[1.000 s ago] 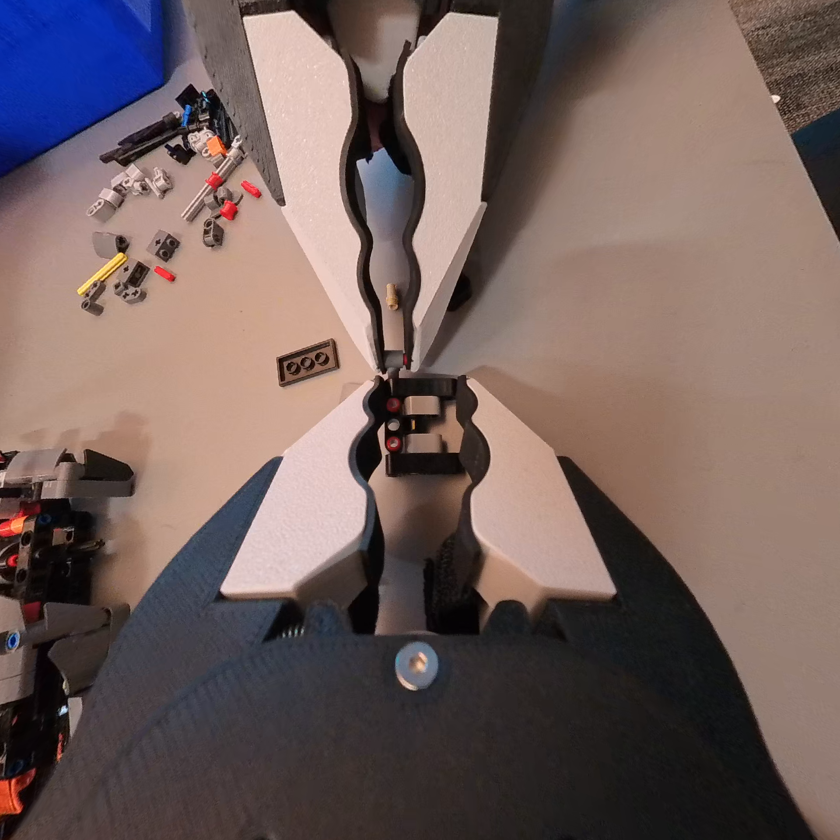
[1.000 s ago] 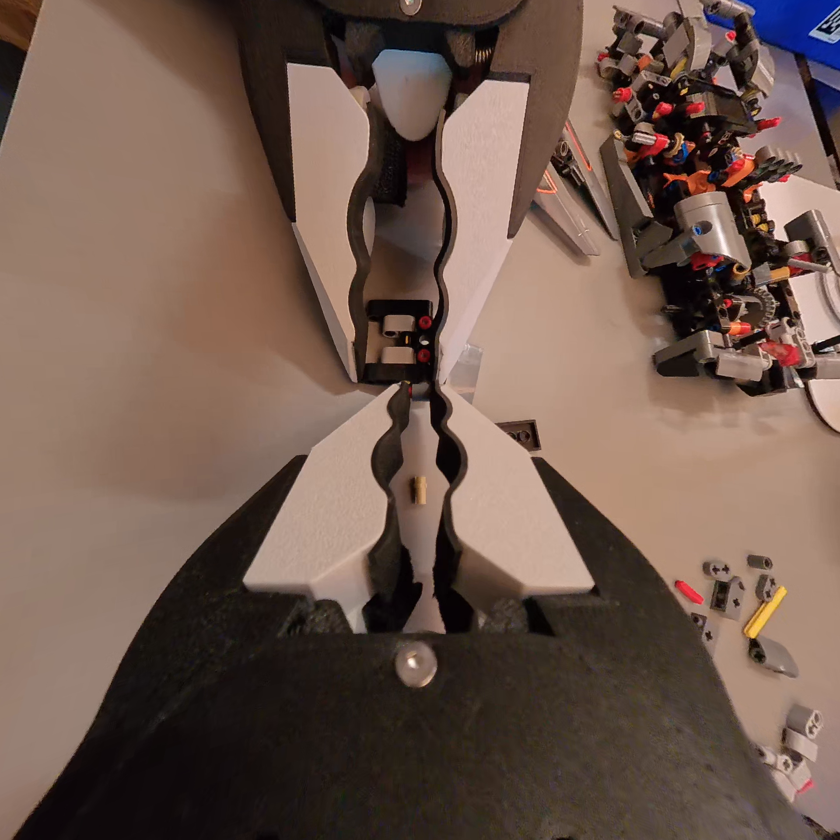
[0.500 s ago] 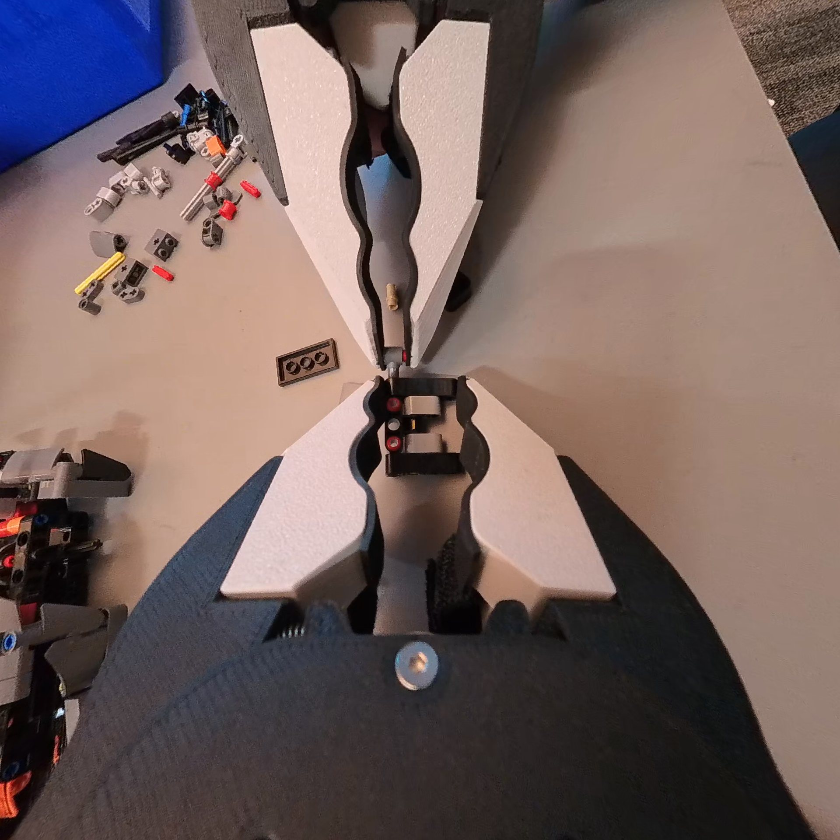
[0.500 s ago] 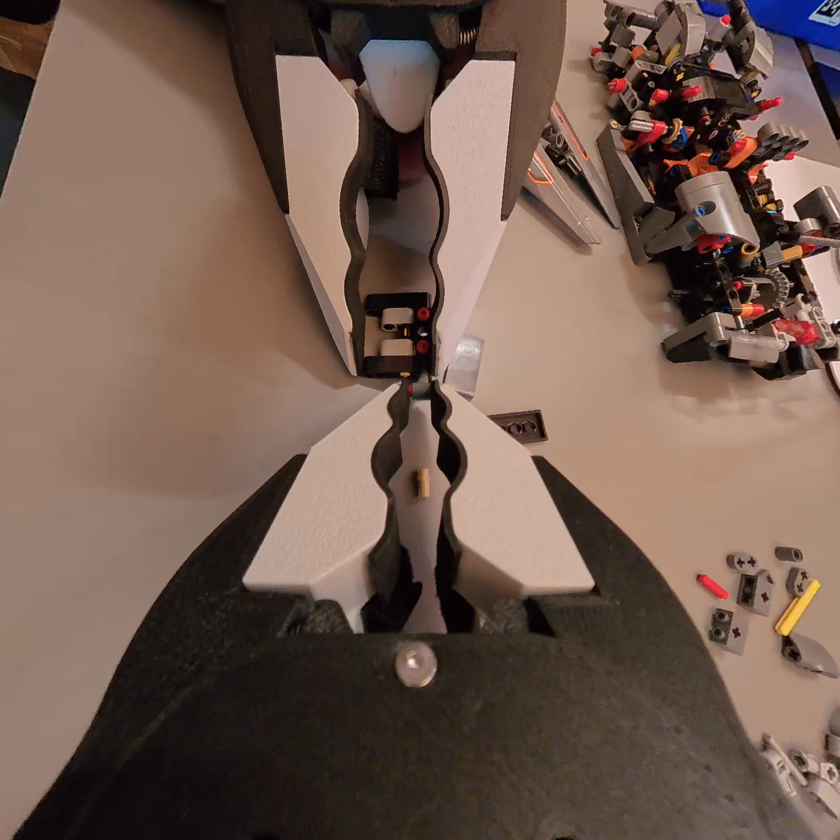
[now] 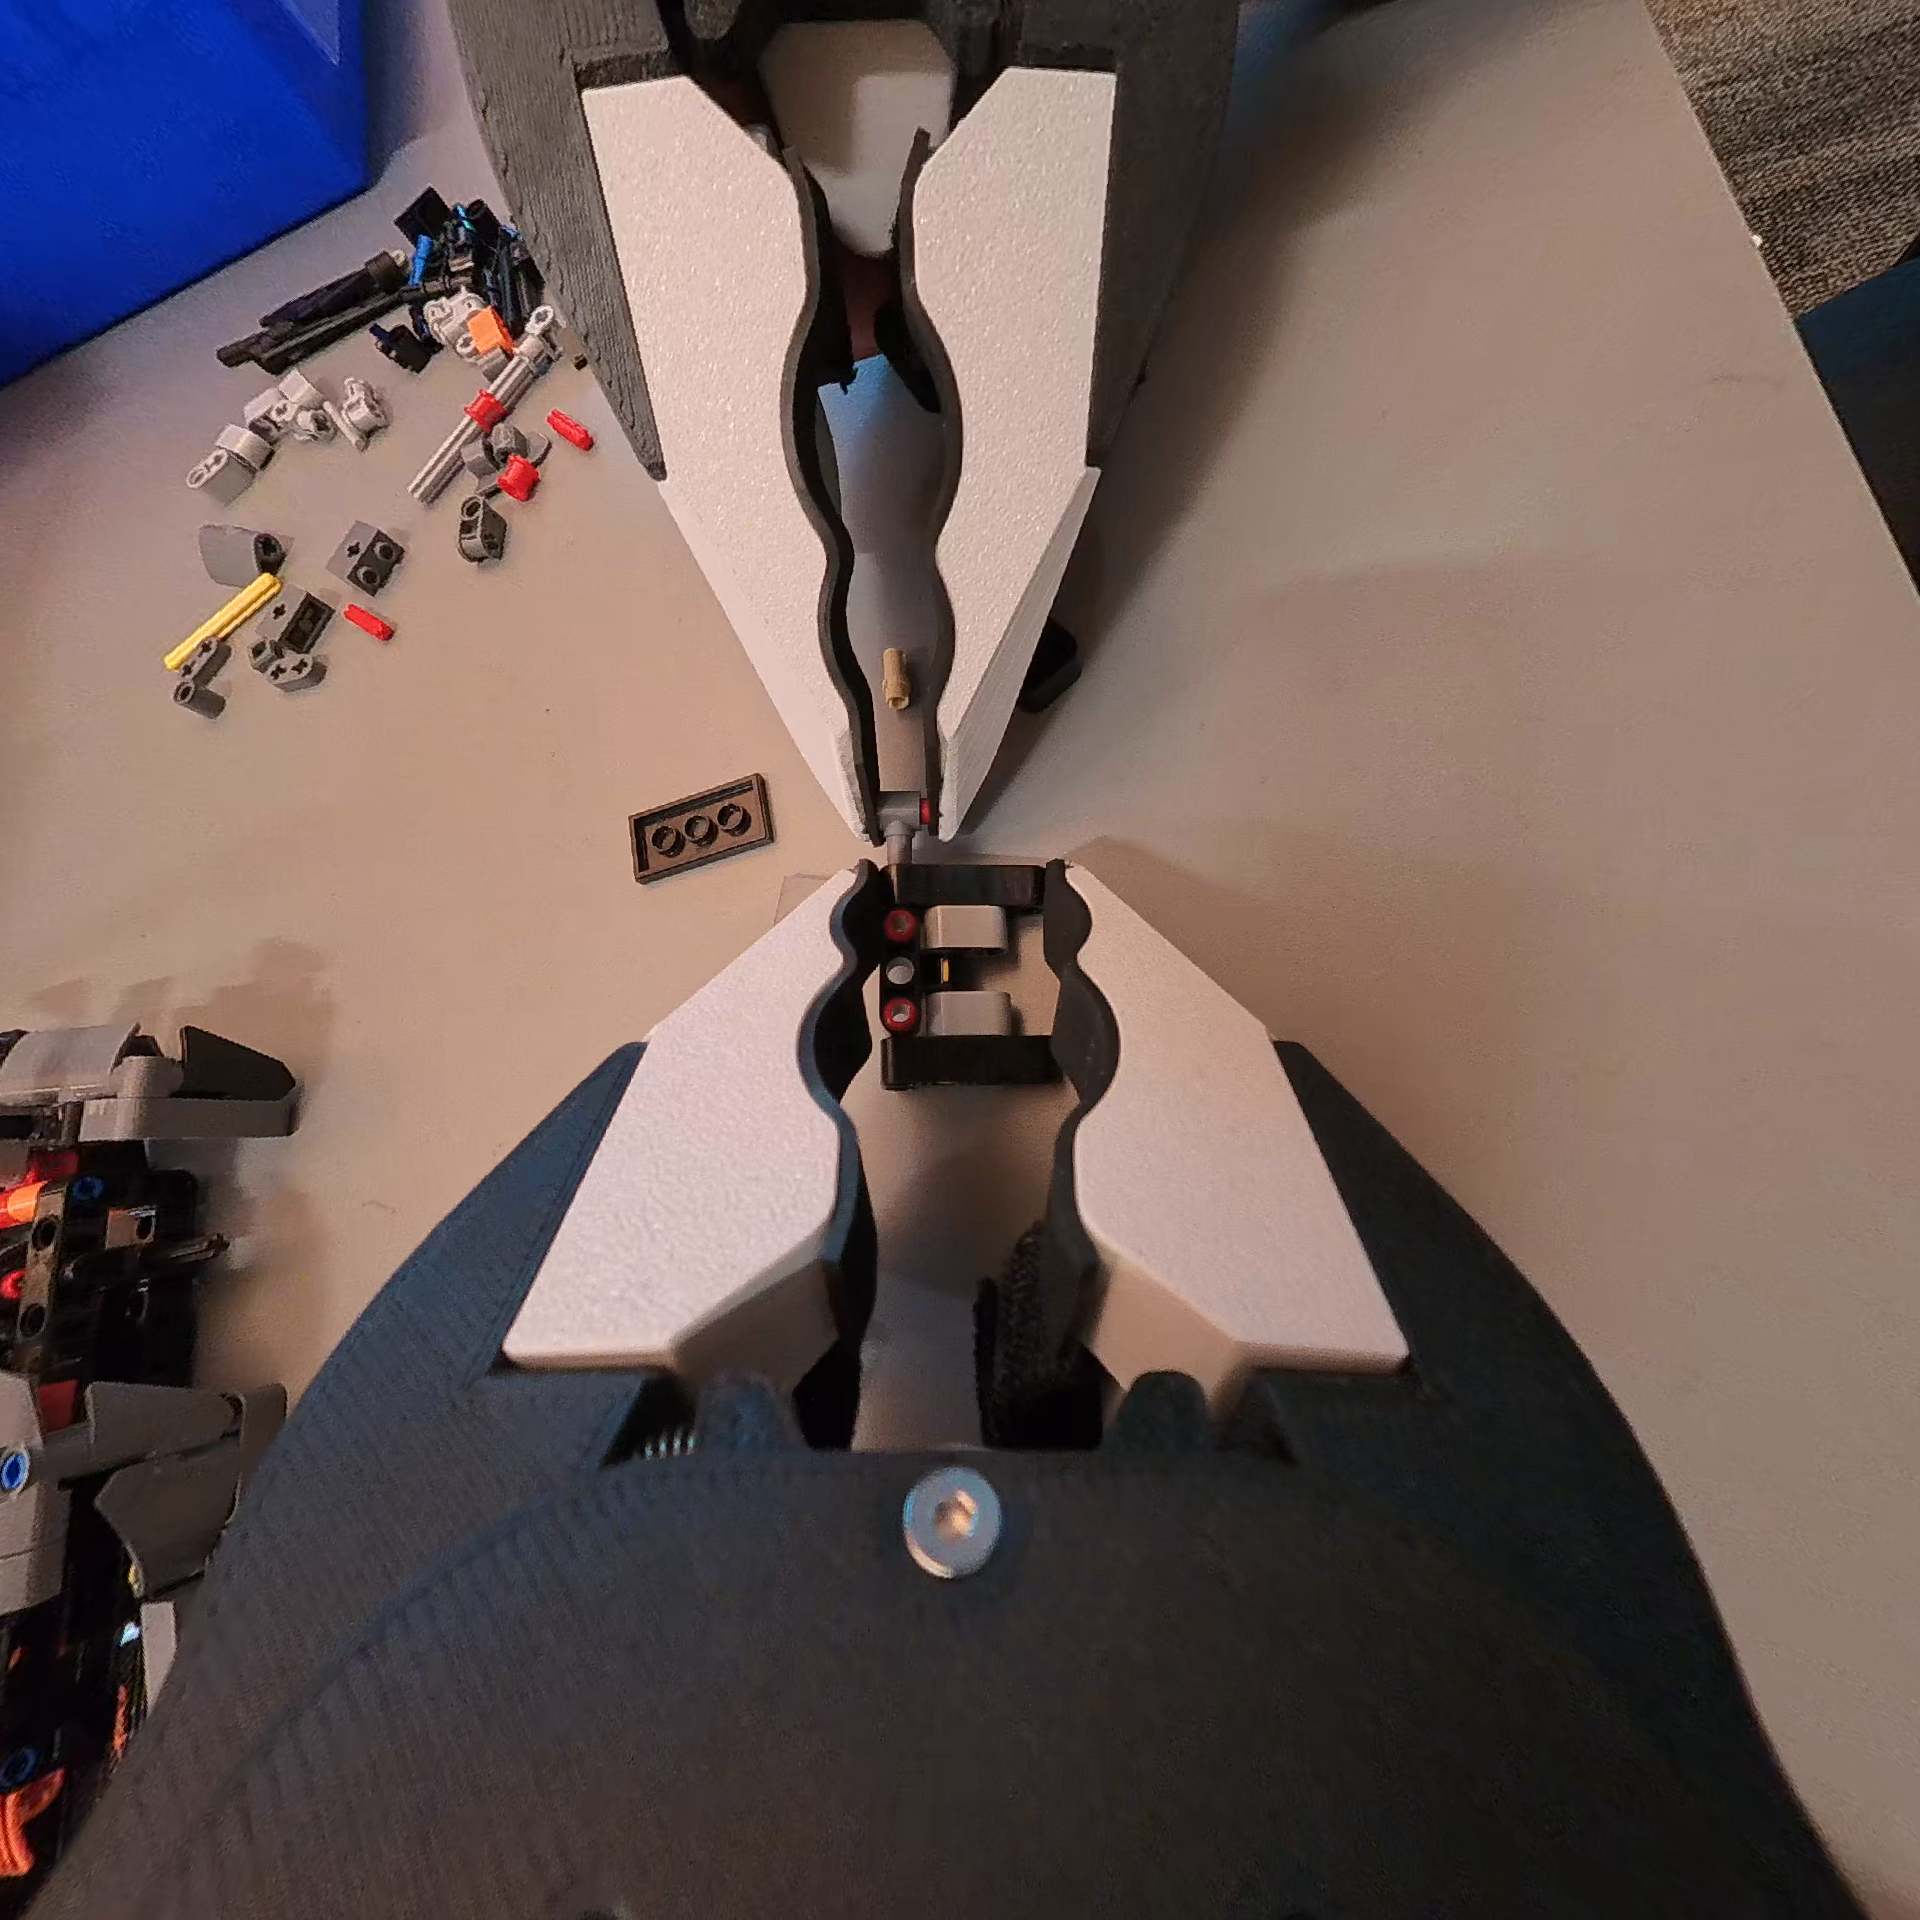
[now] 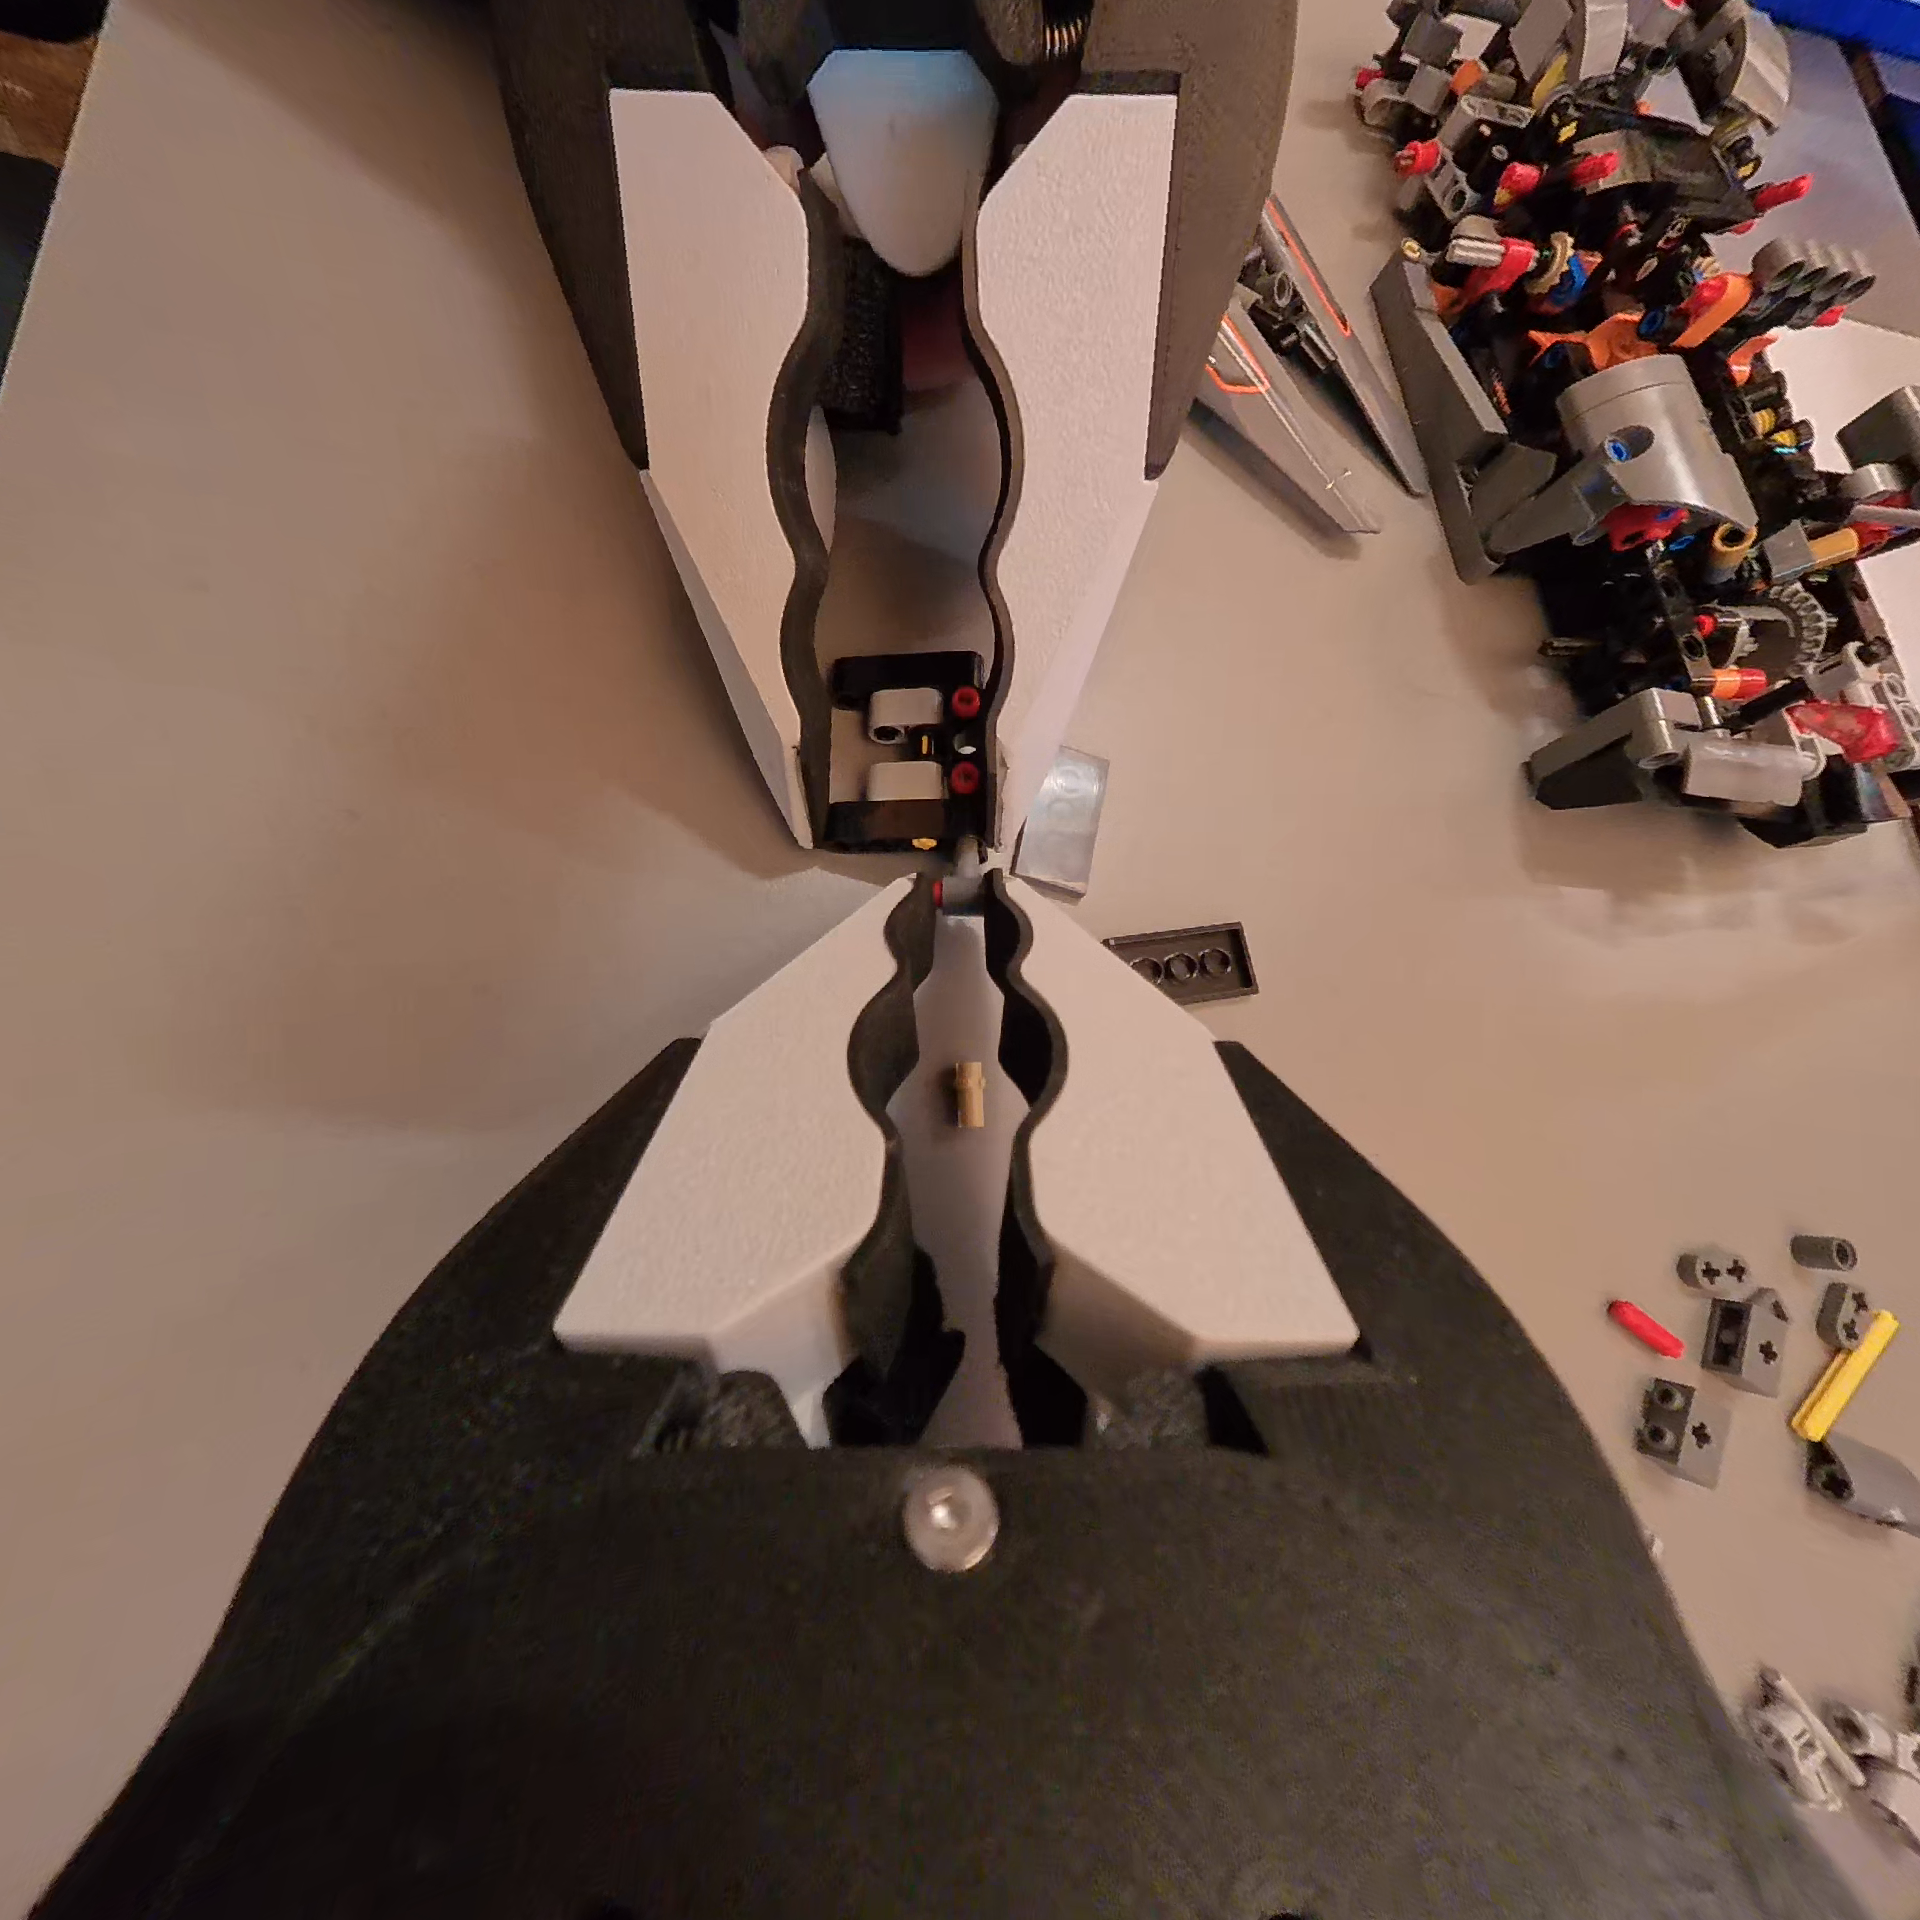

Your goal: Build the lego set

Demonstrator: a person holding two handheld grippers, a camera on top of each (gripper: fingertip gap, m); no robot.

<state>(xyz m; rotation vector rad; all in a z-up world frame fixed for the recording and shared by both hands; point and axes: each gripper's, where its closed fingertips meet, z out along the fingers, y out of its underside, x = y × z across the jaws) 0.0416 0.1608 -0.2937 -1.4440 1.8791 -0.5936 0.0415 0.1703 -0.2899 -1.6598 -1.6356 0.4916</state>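
My left gripper (image 5: 958,883) is shut on a small black and grey subassembly with red pins (image 5: 961,982), held across its jaws. My right gripper (image 5: 902,826) comes in from the top of the left wrist view, tip to tip with the left. In the right wrist view my right gripper (image 6: 956,891) is shut on a thin grey piece (image 6: 961,909) with a red pin at its tip. A tan pin (image 6: 966,1091) sits farther back on that piece. The tip touches the near corner of the subassembly (image 6: 904,748). Both are held just above the table.
A black plate with three holes (image 5: 701,828) lies beside the tips, with a pale tile (image 6: 1060,821) close by. Loose small parts (image 5: 343,499) lie far left. A large part-built model (image 6: 1662,468) and a blue bin (image 5: 156,135) stand to that side. The table edge (image 5: 1766,312) runs on the right. Less than 4 cm separates the two grippers' tips. The left tips stand about 15 cm off the large part-built model (image 6: 1662,468).
Almost nothing has moved. The right gripper has shifted slightly sideways, with the grey piece's tip staying at the subassembly's corner. Both grippers keep their hold.
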